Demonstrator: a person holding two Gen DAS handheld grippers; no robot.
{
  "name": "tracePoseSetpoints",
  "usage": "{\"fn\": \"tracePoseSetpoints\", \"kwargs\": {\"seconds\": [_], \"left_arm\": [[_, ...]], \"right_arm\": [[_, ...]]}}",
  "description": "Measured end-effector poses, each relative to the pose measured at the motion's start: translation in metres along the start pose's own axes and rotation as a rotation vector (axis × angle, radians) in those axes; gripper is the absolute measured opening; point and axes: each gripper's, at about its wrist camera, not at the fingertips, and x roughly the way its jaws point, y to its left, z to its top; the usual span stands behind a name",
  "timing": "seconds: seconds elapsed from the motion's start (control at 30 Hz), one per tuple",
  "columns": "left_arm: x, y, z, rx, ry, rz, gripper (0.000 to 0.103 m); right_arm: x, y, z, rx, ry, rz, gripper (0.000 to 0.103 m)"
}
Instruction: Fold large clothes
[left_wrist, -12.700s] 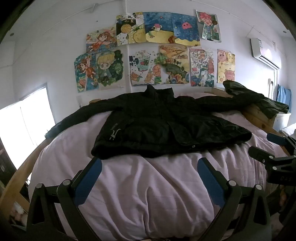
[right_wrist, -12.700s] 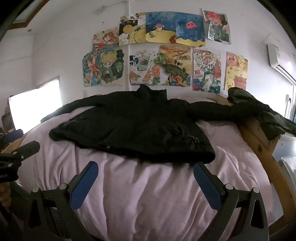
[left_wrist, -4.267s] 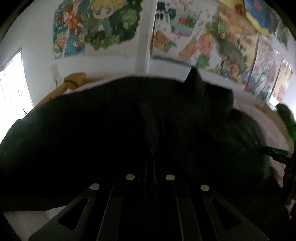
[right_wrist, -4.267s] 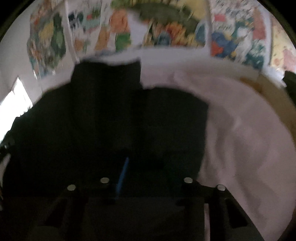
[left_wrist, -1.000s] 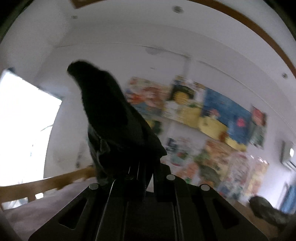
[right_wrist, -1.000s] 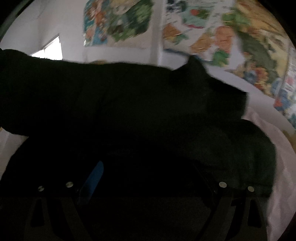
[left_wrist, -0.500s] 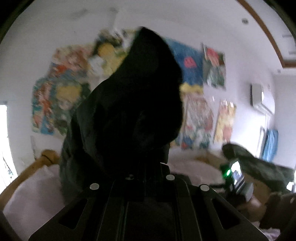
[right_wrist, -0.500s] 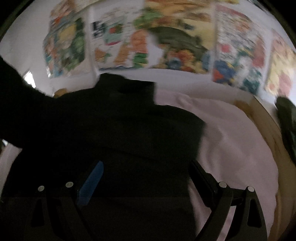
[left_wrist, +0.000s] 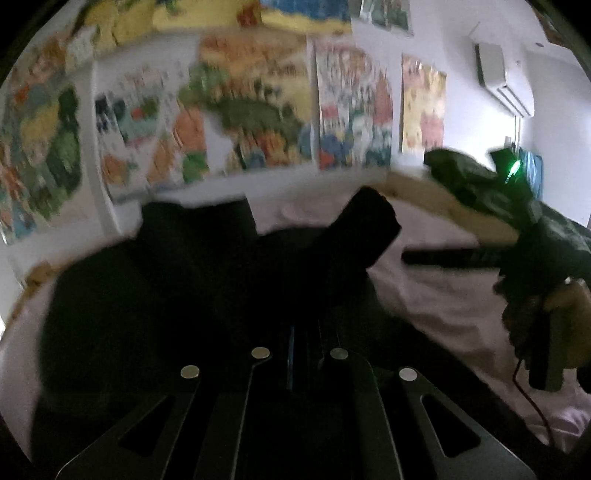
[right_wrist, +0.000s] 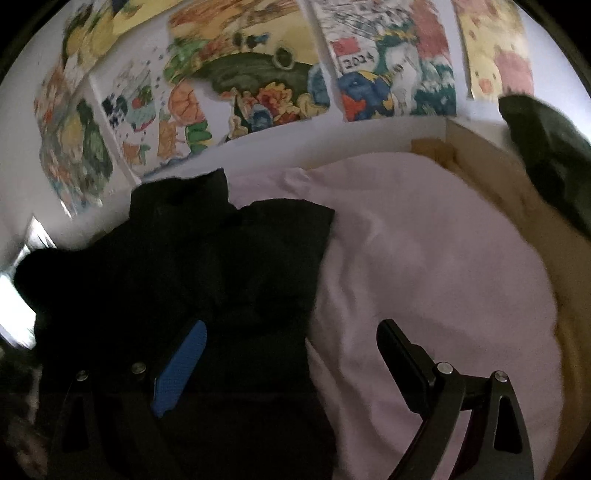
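One black jacket (right_wrist: 229, 266), one pink bed (right_wrist: 424, 240), two tongs: left (left_wrist: 306, 347), right (right_wrist: 291, 354).

The wall drawings (left_wrist: 258, 103) were smeared by motion, and the black jacket (right_wrist: 207, 280) hid the bed's near-left corner.

Both wrist views low, close, wallward, sharing black jacket (left_wrist: 192, 288) (right_wrist: 207, 266).
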Motion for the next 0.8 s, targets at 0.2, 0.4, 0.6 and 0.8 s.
{"fn": "tracePoseSetpoints", "kwargs": {"seconds": [0.2,0.4,0.6,0.8], "left_arm": [[0.031,-0.001,-0.026,0.018,0.082,-0.067,0.002],[0.043,0.007,-0.040,-0.035,0.164,-0.127,0.003],[0.047,0.016,-0.042,-0.077,0.211,-0.174,0.005],[0.050,0.022,-0.042,-0.119,0.244,-0.218,0.006]], "right_arm": [[0.011,-0.020,-0.001,0.169,0.019,0.210,0.094],[0.050,-0.030,-0.018,0.338,0.194,0.362,0.094],[0.055,-0.021,-0.019,0.320,0.212,0.325,0.077],[0.070,-0.019,-0.025,0.327,0.254,0.323,0.049]]}}
